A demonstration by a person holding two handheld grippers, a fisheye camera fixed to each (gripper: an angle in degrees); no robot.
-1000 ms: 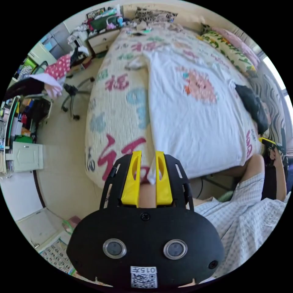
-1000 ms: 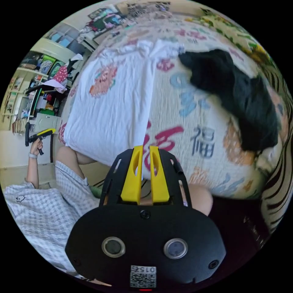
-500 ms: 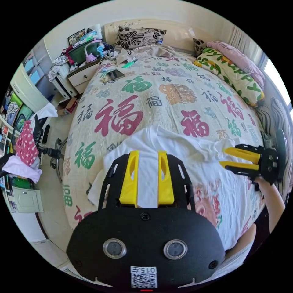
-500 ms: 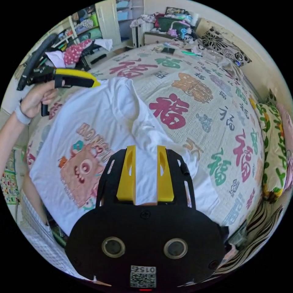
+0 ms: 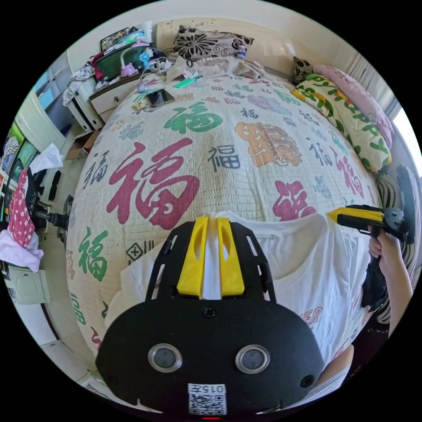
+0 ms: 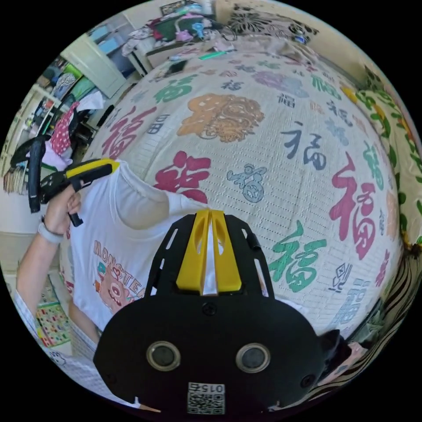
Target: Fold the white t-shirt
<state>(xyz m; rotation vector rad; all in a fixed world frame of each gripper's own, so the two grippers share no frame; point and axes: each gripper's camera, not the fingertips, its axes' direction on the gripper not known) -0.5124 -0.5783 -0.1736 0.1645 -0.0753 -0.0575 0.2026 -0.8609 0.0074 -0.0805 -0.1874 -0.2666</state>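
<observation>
The white t-shirt with a monster print hangs by its shoulders at the near side of the bed. My left gripper is shut on one shoulder, white cloth pinched between its yellow jaws. My right gripper is shut on the other shoulder. In each view the other gripper also appears: the right gripper at the shirt's far shoulder, the left gripper held by a hand. The open collar sags between them.
The bedspread with large printed characters stretches ahead. Patterned pillows line its right side, and a phone lies near the head. A cluttered nightstand and a chair draped with clothes stand to the left.
Both grippers left the hem and came up to the shoulders. Half a second ago their jaws stood open over the cloth; now both are shut on it and the shoulders are raised.
</observation>
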